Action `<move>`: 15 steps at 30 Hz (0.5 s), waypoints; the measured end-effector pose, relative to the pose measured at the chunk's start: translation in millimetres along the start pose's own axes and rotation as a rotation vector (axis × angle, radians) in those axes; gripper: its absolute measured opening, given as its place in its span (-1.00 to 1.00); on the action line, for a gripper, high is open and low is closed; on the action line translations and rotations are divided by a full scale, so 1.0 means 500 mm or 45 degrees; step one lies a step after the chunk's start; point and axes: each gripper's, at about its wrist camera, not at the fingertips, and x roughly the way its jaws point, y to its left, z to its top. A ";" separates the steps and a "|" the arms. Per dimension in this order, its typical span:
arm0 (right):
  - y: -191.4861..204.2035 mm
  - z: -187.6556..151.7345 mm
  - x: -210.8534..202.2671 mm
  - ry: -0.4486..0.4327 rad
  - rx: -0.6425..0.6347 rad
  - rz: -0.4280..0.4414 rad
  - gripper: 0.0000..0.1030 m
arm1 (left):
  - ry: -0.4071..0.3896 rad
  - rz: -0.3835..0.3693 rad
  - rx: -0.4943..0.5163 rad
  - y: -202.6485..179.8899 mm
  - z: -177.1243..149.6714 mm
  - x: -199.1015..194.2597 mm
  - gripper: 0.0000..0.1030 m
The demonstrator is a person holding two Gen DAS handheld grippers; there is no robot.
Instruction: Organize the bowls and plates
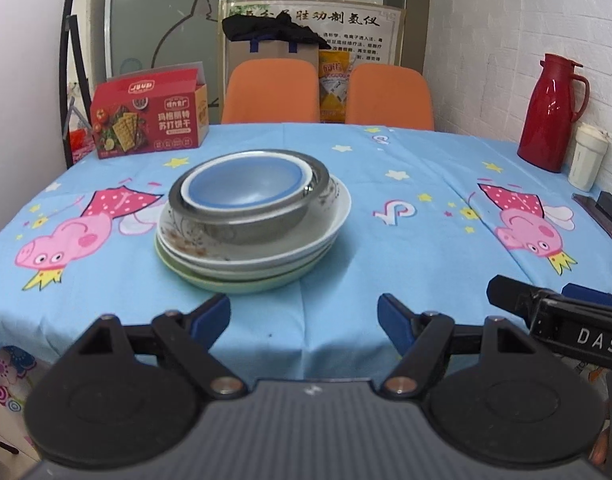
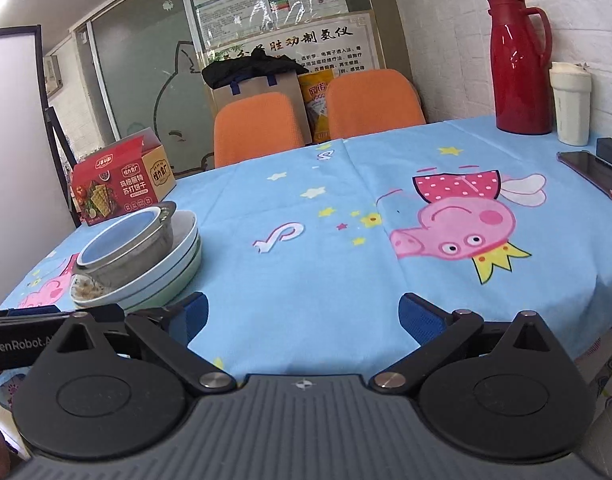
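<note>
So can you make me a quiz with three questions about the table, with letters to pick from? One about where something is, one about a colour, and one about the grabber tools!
1. Where is the blue bowl?
A. Inside the metal bowl on top of the plates
B. Beside the red jug
C. On an orange chair

2. What colour is the bottom plate of the stack?
A. Red
B. Pale green
C. Black

3. How is the left tool right now?
A. Shut on a plate
B. Shut on the cracker box
C. Open, holding nothing

Answers:
1. A: it nests in the metal bowl, which sits on the stacked plates.
2. B: the green plate peeks out under the white ones.
3. C: its blue pads stand apart over bare tablecloth.
</note>
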 end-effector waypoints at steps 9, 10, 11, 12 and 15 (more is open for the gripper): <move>0.002 -0.031 -0.043 -0.011 -0.015 0.033 1.00 | -0.039 0.007 0.029 -0.024 -0.036 -0.037 0.44; 0.003 -0.033 -0.047 -0.015 -0.018 0.032 1.00 | -0.043 0.007 0.034 -0.024 -0.036 -0.040 0.44; 0.003 -0.034 -0.051 -0.018 -0.023 0.036 1.00 | -0.048 0.004 0.036 -0.025 -0.036 -0.042 0.44; 0.003 -0.035 -0.054 -0.021 -0.026 0.039 1.00 | -0.052 0.002 0.038 -0.026 -0.036 -0.044 0.44; 0.004 -0.035 -0.062 -0.037 -0.028 0.028 1.00 | -0.054 0.009 0.045 -0.027 -0.037 -0.046 0.44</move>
